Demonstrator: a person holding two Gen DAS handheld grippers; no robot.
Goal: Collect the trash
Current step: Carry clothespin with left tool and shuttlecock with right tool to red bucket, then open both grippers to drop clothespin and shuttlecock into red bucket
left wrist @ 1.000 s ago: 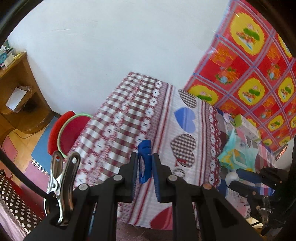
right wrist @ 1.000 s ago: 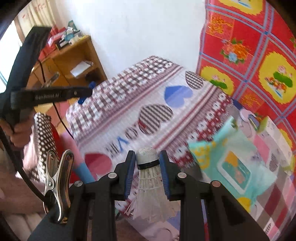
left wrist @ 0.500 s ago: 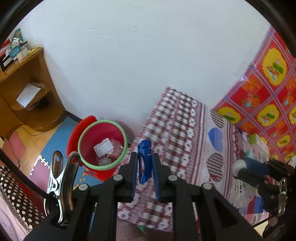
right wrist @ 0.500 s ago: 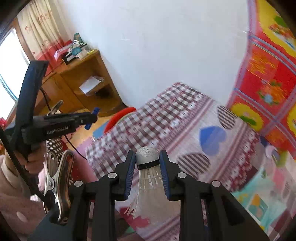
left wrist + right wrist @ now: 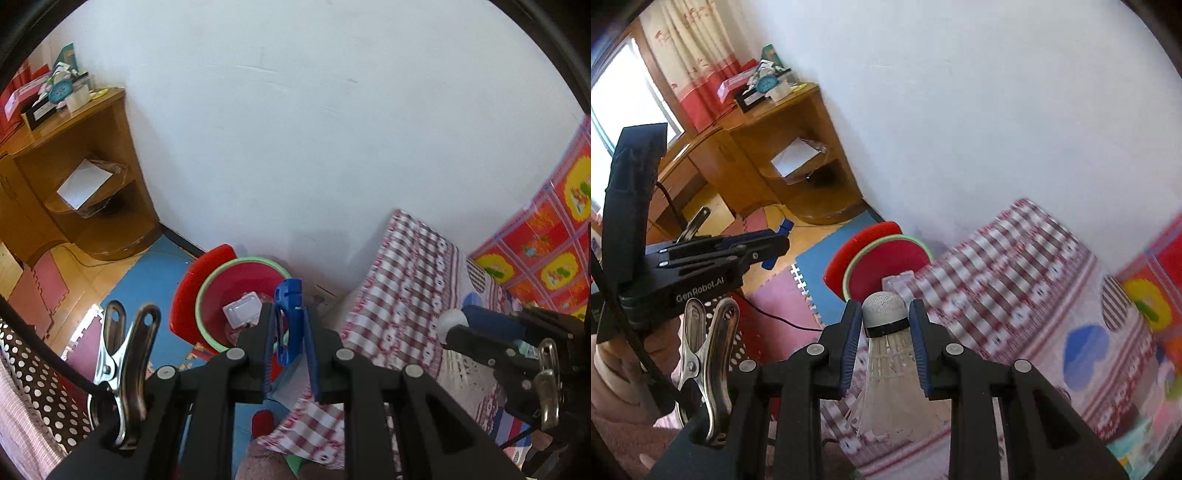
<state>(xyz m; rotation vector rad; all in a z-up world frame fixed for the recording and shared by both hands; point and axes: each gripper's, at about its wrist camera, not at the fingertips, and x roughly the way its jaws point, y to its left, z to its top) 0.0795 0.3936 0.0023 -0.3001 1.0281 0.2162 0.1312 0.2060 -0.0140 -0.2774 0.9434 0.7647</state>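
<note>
My left gripper is shut on a small blue plastic clip, held upright over the near rim of a red bin with a green rim on the floor. A clear plastic box lies inside the bin. My right gripper is shut on a white shuttlecock, cork tip forward, above the table's corner. From the right wrist view the bin lies just beyond the shuttlecock, and the left gripper with the blue clip shows at the left. The right gripper appears at the right of the left view.
A table under a red-and-white checked cloth stands right of the bin, against a white wall. A wooden shelf unit fills the left corner. Foam floor mats surround the bin. A red dotted stool sits at lower left.
Both grippers have swung left, from over the tabletop to the table's end. The bin has come into full view under the left gripper. Both grips are unchanged.
</note>
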